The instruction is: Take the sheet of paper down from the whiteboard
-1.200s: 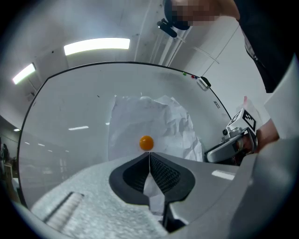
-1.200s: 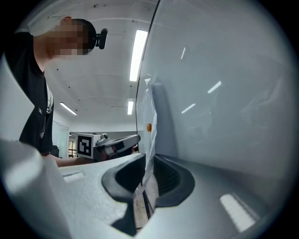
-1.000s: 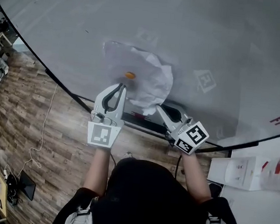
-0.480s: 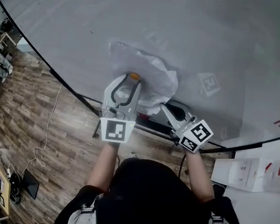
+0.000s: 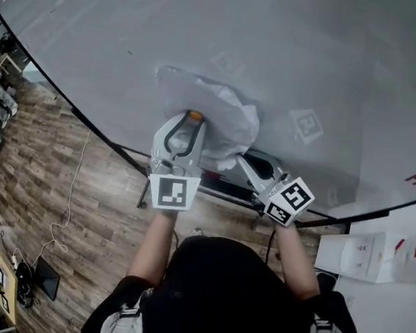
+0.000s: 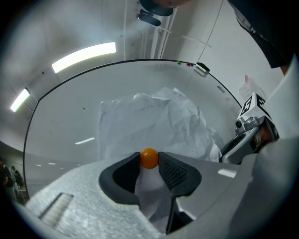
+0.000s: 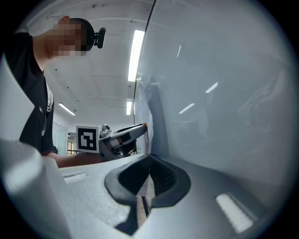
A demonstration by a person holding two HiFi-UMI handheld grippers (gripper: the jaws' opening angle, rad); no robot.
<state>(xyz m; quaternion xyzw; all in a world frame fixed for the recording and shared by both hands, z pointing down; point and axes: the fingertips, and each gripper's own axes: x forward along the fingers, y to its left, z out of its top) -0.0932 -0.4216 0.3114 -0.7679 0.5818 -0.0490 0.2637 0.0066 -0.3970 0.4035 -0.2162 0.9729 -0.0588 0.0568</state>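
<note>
A crumpled white sheet of paper (image 5: 217, 110) hangs on the whiteboard (image 5: 330, 57), pinned by a small orange magnet (image 5: 194, 115). My left gripper (image 5: 191, 118) points at the board, and its jaws are closing with the magnet (image 6: 149, 158) between the pads, which touch it on both sides. The sheet (image 6: 154, 123) spreads behind and above it. My right gripper (image 5: 236, 158) is at the sheet's lower right corner; in the right gripper view it (image 7: 148, 176) is shut with a thin edge of the paper (image 7: 144, 105) running down between the pads.
A dark marker tray (image 5: 217, 181) runs under the board's lower edge, with a black eraser (image 5: 266, 163) near my right gripper. A white box (image 5: 357, 257) hangs on the wall at the right. Wooden floor (image 5: 51, 182) with a loose cable lies below.
The left gripper rose from below the magnet, opened its jaws and now has them around the magnet. The right gripper stayed on the paper's corner.
</note>
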